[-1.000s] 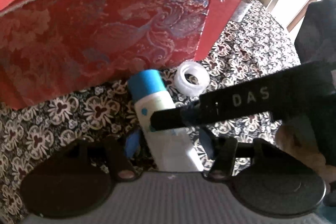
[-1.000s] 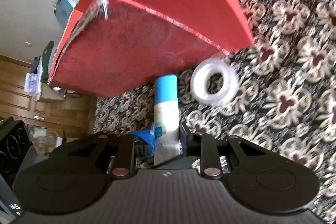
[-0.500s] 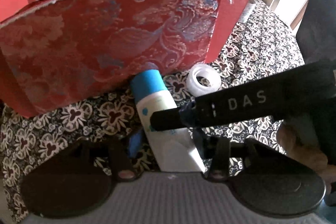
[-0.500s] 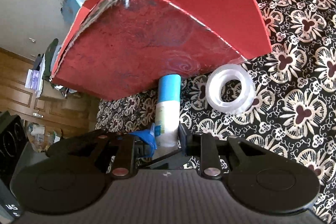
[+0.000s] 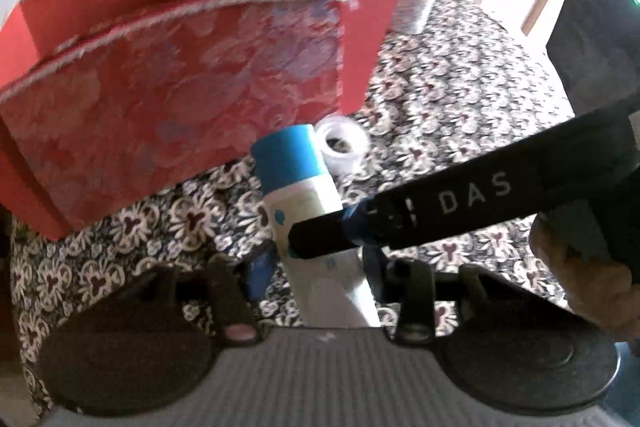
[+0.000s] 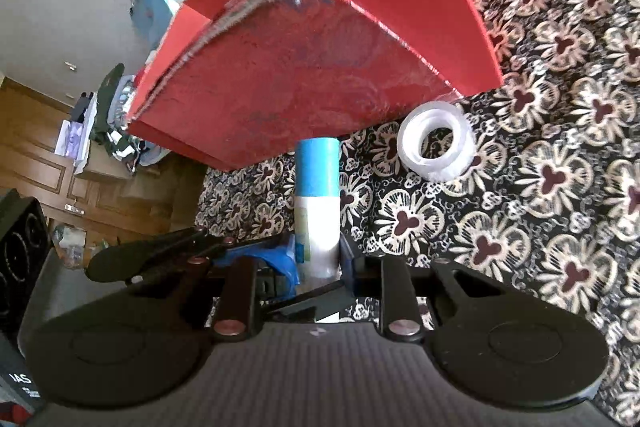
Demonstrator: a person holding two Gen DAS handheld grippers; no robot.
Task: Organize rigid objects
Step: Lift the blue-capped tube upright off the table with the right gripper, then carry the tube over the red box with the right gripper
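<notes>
Both grippers are on one white tube with a blue cap (image 5: 304, 195), which runs from 6 o'clock toward 12 in each wrist view, cap end pointing at the red brocade box (image 5: 180, 87). My right gripper (image 6: 318, 263) is clamped on the tube's lower body, its blue pads tight against both sides. In the left view it crosses the tube from 3 o'clock, a hand (image 5: 580, 275) behind it. My left gripper (image 5: 316, 263) has just been closing and now stands narrow around the tube's tail. I cannot tell whether its pads actually press.

A second ago the cap lay on the floral tablecloth (image 6: 560, 187) just short of the box. Now it overlaps the box's lower edge, more cloth shows beneath, and the left view is blurred. The clear tape roll (image 6: 436, 143) sits on the cloth at 1 o'clock from the cap, beside the box's corner as before.
</notes>
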